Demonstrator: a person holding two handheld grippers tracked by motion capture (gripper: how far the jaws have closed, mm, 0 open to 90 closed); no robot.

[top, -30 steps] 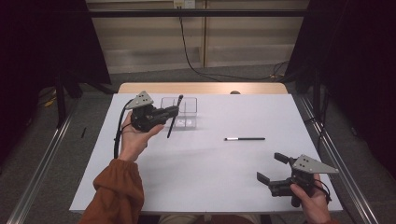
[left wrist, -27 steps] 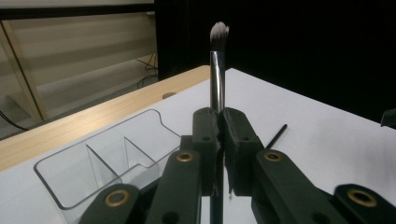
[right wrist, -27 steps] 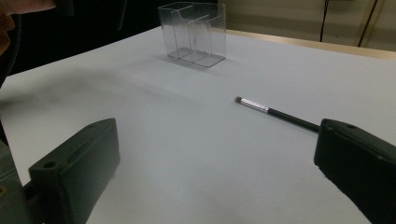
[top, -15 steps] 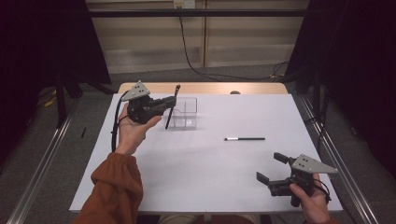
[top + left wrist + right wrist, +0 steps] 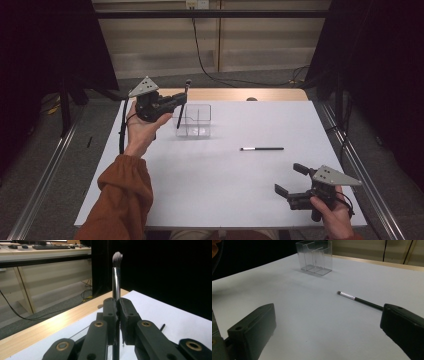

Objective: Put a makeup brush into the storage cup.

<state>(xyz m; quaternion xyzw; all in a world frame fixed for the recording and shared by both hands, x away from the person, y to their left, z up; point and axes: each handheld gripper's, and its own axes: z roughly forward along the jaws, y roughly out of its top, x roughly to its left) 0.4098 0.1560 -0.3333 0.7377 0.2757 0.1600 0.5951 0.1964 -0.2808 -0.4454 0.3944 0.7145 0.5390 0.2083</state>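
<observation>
My left gripper [image 5: 181, 101] is raised over the table's far left, shut on a black-handled makeup brush [image 5: 183, 102] that stands nearly upright, bristles up. Its lower end hangs above the left part of a clear divided organiser [image 5: 199, 121]. In the left gripper view the jaws pinch the brush [image 5: 116, 277] at its silver ferrule, my gripper [image 5: 118, 315] closed tight on it. A second black brush [image 5: 262, 148] lies flat on the white sheet. My right gripper [image 5: 291, 179] rests open near the front right corner; its own view shows that brush [image 5: 359, 300] and the organiser [image 5: 315, 257] ahead.
The white sheet [image 5: 225, 190] covers the table, with a wooden edge [image 5: 235, 94] at the back. A black cable [image 5: 121, 130] hangs from the left gripper. Metal rails run along both sides of the table.
The left hand rose and moved toward the far edge with the brush, tipping it from slanted to nearly upright beside the organiser. The right gripper stayed put.
</observation>
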